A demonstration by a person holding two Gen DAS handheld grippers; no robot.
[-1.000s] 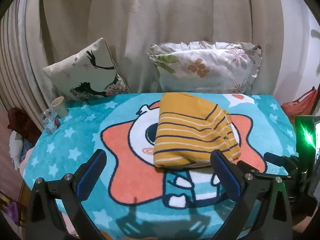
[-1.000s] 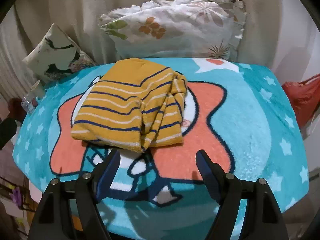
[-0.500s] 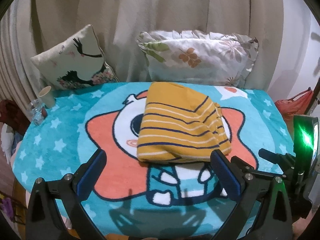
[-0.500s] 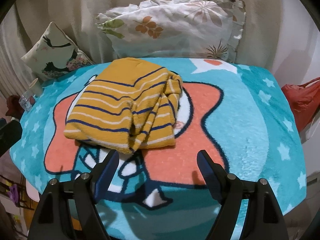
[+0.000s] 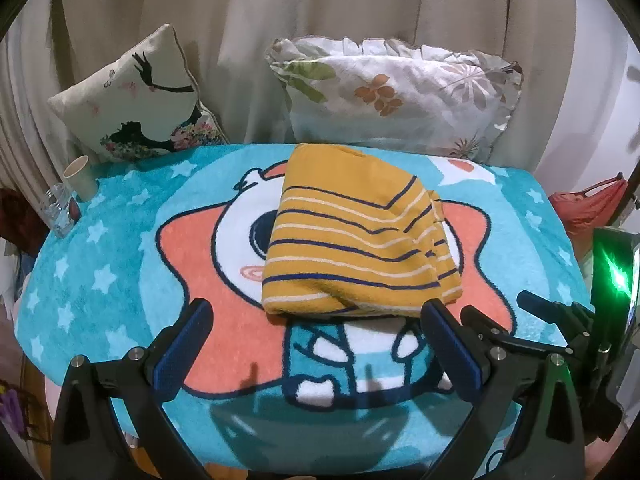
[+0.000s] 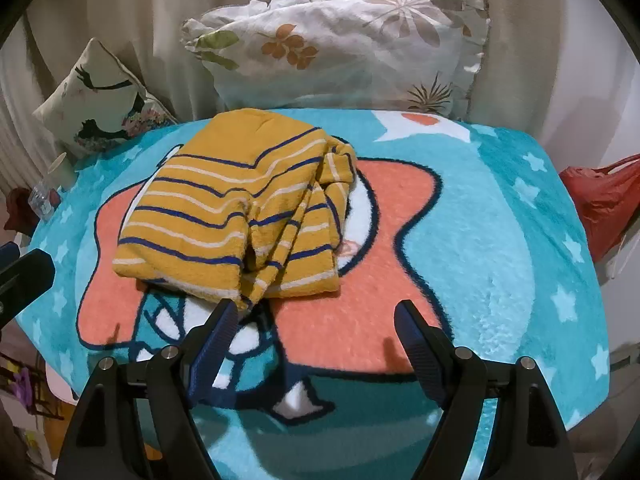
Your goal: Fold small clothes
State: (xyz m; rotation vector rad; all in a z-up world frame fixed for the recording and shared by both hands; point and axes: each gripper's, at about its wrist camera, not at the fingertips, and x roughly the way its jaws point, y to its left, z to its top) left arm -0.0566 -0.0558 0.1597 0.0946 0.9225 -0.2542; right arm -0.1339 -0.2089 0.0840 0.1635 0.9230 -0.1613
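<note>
A folded mustard-yellow garment (image 5: 360, 240) with navy and white stripes lies in the middle of a turquoise cartoon blanket (image 5: 120, 248). It also shows in the right wrist view (image 6: 240, 208), with its layered edges on the right side. My left gripper (image 5: 316, 316) is open and empty, just in front of the garment's near edge. My right gripper (image 6: 316, 312) is open and empty, in front of the garment's near right corner. Part of the right gripper (image 5: 560, 320) shows at the right in the left wrist view.
A floral pillow (image 5: 400, 96) and a bird-print cushion (image 5: 136, 108) lean against the curtain behind the blanket. A paper cup (image 5: 82, 178) and a glass (image 5: 60, 210) stand at the blanket's far left edge. A red bag (image 6: 600, 204) hangs off the right side.
Both grippers have drawn back and risen a little from the garment. The garment lies still. Both stay open.
</note>
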